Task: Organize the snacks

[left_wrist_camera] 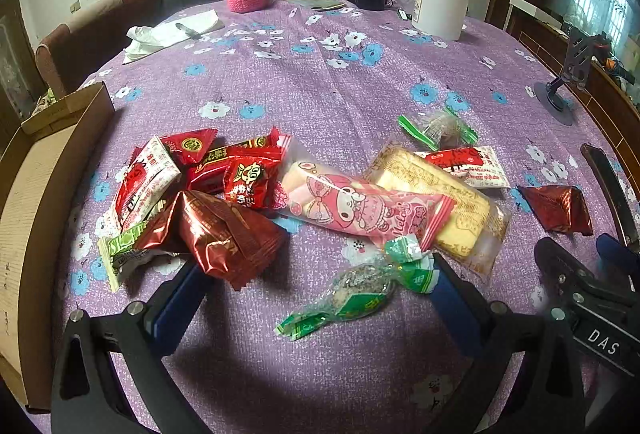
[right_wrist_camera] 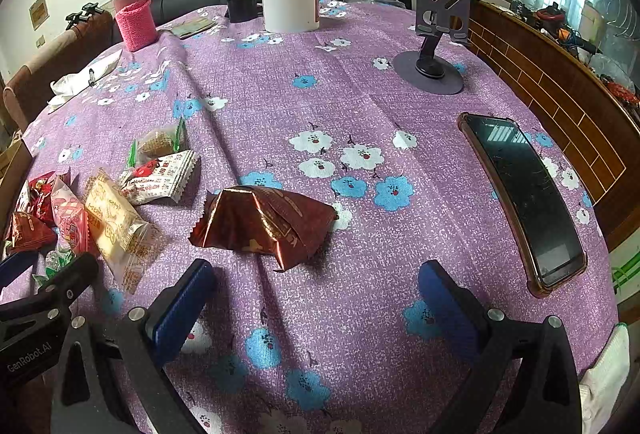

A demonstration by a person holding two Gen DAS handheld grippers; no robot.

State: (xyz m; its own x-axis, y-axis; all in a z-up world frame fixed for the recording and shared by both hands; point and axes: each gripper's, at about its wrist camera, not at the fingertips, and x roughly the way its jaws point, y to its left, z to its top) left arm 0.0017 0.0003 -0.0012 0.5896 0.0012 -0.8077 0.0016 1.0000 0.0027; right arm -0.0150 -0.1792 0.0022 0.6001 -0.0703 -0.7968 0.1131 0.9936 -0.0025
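Right now both my jaws are spread and empty. My left gripper (left_wrist_camera: 316,290) straddles the green candy (left_wrist_camera: 352,294), lying slantwise on the worktop (left_wrist_camera: 320,82); my right gripper (right_wrist_camera: 316,290) faces the brown packet (right_wrist_camera: 264,222), just ahead.

Cardboard box (left_wrist_camera: 36,194) running off left edge, phone (left_wrist_camera: 612,190) getting cut by right edge – biscuit pack (left_wrist_camera: 444,206) lying partly hidden under pink packet (left_wrist_camera: 360,206), wrapper print staying unreadable.
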